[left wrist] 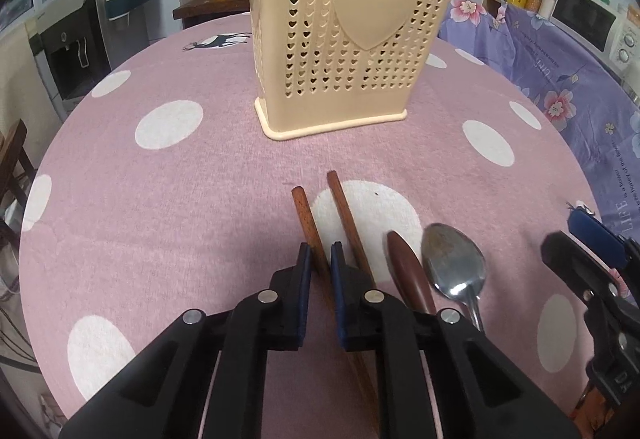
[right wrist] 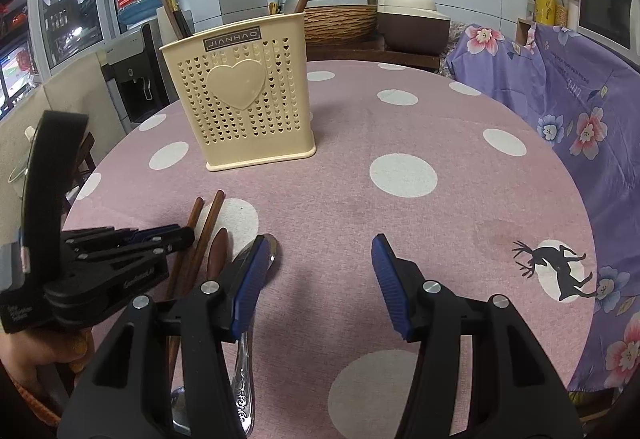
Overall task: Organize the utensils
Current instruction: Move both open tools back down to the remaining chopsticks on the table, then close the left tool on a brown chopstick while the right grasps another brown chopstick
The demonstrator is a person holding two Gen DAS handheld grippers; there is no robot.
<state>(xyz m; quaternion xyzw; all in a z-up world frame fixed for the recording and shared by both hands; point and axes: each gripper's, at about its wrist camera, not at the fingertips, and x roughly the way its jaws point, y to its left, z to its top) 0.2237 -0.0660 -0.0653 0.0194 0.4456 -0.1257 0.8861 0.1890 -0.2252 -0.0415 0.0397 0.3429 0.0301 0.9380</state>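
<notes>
A cream utensil holder (left wrist: 344, 39) with heart-shaped holes stands on the pink dotted table; it also shows in the right wrist view (right wrist: 244, 99), with wooden handles sticking out of it. Two wooden chopsticks lie in front of it. My left gripper (left wrist: 319, 259) has its pads closed around the left chopstick (left wrist: 306, 219); the other chopstick (left wrist: 344, 211) lies just right of it. A wooden-handled utensil (left wrist: 408, 271) and a metal spoon (left wrist: 454, 263) lie to the right. My right gripper (right wrist: 320, 251) is open and empty, its left finger over the spoon (right wrist: 244, 367).
The round table (right wrist: 400, 119) has a pink cloth with white dots. A purple flowered cloth (right wrist: 580, 111) covers furniture on the right. A water dispenser (right wrist: 136, 79) stands at the left, a microwave (left wrist: 592, 23) at the far right.
</notes>
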